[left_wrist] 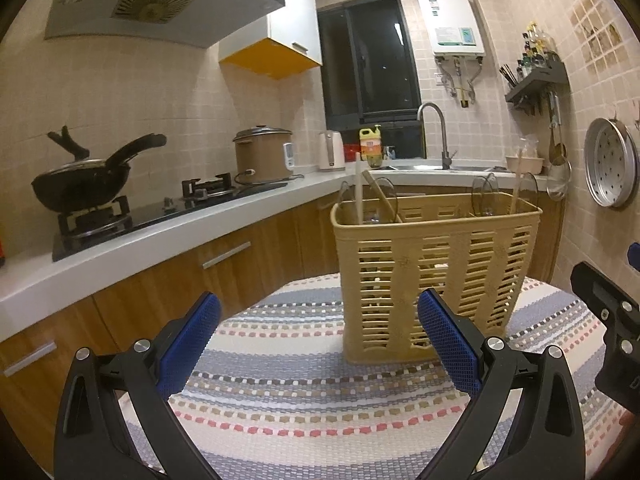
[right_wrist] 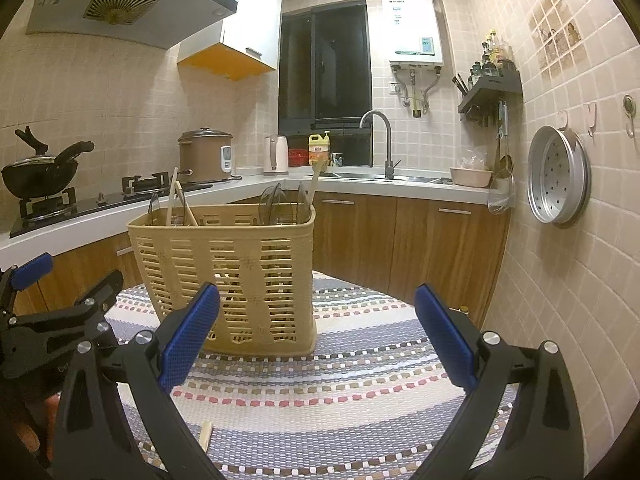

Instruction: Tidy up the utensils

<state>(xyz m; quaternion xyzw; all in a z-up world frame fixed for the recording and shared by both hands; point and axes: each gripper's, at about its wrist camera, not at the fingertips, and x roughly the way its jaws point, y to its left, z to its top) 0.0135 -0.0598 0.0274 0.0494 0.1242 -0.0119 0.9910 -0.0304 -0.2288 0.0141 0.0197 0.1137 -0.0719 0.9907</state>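
while most utensils already stand upright in the slotted beige basket (left_wrist: pixel 434 276), one pale wooden stick-like piece (right_wrist: pixel 206 435) lies flat on the striped woven mat (right_wrist: pixel 360 392), low in the right wrist view, and it looks like the item left to sort. only its near end shows, just beside the inner edge of the right gripper's left finger; the rest is cut off behind that finger, so what it is and its full length cannot be told. its long axis seems to run roughly toward the basket, nearly in line with the fingers rather than across them.

the right gripper (right_wrist: pixel 316 336) hovers over the mat with its jaws spread wide and nothing between the blue pads (right_wrist: pixel 188 344). the stick lies below and to the left of the gap, close in, not ahead. the left gripper (left_wrist: pixel 320 344) is likewise wide open and empty, facing the basket, and its view shows no stick. by my judgement the right hand is the nearer one, though the stick sits between the two tools; a pickup would call for pulling back, shifting left, and turning the wrist so the pads close across the stick.

in the basket, wooden handles (left_wrist: pixel 359 190) and clear spoon bowls (left_wrist: pixel 486 192) rise above the rim.
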